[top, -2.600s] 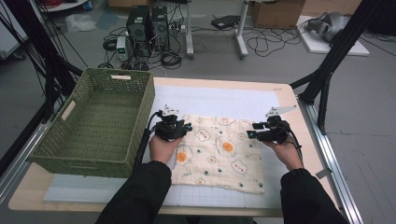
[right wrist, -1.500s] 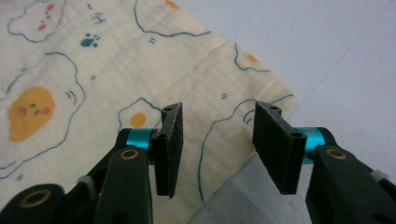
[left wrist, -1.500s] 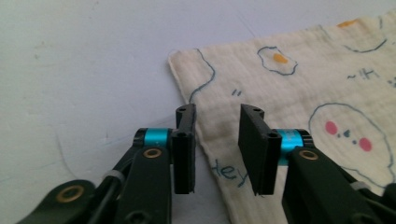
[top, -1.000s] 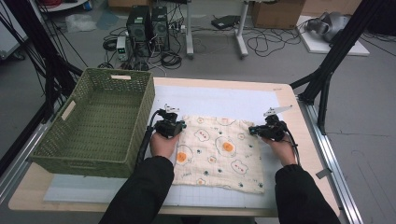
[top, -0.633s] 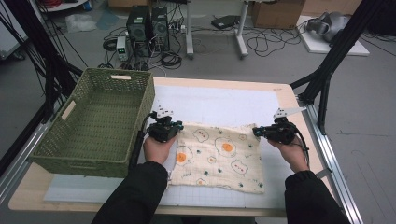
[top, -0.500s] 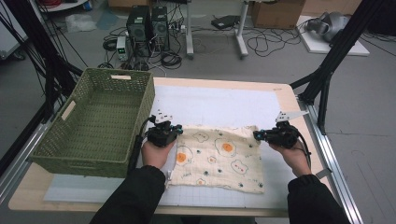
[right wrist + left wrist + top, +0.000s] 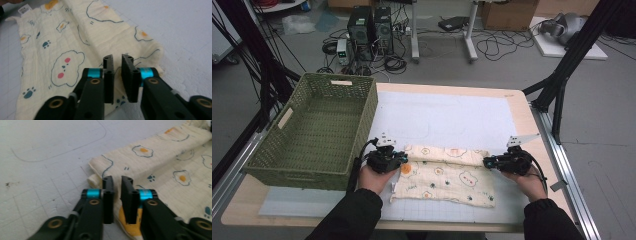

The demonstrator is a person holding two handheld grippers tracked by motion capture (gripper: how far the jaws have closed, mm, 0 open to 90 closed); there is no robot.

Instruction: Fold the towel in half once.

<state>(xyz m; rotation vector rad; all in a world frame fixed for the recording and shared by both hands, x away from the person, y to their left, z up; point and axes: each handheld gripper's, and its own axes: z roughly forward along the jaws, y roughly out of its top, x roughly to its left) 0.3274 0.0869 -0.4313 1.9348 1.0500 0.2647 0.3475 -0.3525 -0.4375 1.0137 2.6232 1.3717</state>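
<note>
One fold looked finished: the far edge of the cream muslin cloth printed with fried eggs, bear faces and paw prints (image 7: 446,173) had been brought over toward the person, leaving a doubled band along its upper side, in the lower centre of the high view. My reading is that the folding was partly done, with at least one more fold left before the piece became compact, and perhaps a move into the green woven plastic basket (image 7: 314,130) at the left of that frame, which held nothing.

The left gripper (image 7: 117,180) sat at the folded band's left end and the right gripper (image 7: 118,59) at its right end. Both pairs of jaws had just been opening; a narrow gap stood between each pair with no fabric in it, so the corners appeared released and the cloth lay free on the white gridded mat (image 7: 447,112) covering the pale wooden table (image 7: 532,125).

In the left gripper view the fold showed as a soft rolled lip at centre frame, slightly puffed instead of pressed flat. In the right gripper view the cloth ran from upper left to lower centre, crinkled, with a small white label near the upper left corner. Its lower edge in the high view was uneven and a little wavy.
</note>
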